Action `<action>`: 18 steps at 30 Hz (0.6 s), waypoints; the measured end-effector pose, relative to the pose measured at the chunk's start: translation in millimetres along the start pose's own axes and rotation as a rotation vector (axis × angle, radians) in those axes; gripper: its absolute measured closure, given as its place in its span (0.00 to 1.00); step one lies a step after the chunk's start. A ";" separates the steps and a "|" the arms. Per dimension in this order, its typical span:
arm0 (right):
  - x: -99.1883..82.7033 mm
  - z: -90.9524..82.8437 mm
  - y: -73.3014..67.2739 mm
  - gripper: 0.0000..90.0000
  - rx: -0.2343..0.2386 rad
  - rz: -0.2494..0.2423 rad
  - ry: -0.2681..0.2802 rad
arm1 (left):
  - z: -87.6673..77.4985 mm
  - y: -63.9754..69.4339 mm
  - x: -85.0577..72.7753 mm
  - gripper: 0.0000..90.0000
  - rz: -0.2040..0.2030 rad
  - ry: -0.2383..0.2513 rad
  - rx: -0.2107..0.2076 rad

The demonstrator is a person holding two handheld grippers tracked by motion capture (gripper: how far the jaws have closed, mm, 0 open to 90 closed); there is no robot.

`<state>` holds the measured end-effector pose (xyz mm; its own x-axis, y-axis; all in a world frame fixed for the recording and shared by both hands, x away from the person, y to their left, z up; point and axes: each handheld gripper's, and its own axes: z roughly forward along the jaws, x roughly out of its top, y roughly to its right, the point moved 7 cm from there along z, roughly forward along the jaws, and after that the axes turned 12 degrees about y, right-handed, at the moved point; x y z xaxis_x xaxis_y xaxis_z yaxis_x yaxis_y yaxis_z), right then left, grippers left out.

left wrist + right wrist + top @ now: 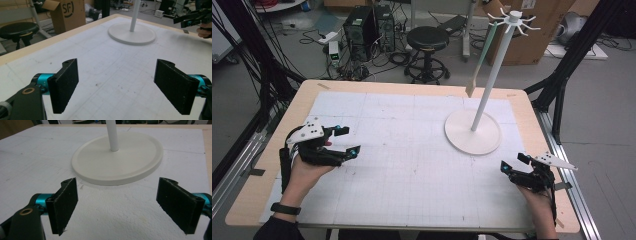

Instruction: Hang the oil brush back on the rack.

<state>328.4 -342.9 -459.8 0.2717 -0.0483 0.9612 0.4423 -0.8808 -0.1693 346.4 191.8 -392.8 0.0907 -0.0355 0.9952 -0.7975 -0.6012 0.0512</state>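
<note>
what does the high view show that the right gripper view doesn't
The high view alone takes in the stand's hooked top, the spatula hanging from it, the left gripper with jaws apart and nothing between them, and the black stool. The right gripper view alone gives a close look between the right gripper jaws, open and empty. Both share the stand's round base and the white mat.

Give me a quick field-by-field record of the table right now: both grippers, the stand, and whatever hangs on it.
left gripper: jaws open, nothing between them, low over the table's left side
right gripper: jaws open, empty, near the table's right edge, facing the stand's base
stand: white pole on a round base, upright, right of centre, hooks at the top
spatula: hangs from a top hook, blade down, clear of the mat
table: white gridded mat on a wooden top
</note>
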 end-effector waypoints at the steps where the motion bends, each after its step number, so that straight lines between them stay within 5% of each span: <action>1: -0.2 0.3 -0.3 0.19 0.000 -0.003 -0.001 | -3.1 -0.9 -3.0 0.23 -0.008 0.004 0.000; 18: -5.7 2.3 -0.3 0.19 0.003 -0.015 -0.029 | -31.5 -15.5 -33.1 0.22 -0.043 0.021 0.049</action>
<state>328.8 -341.3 -465.8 0.2898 -0.0208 0.9569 0.4494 -0.8798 -0.1552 337.0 227.5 -423.9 0.1112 0.0078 0.9938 -0.7630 -0.6401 0.0904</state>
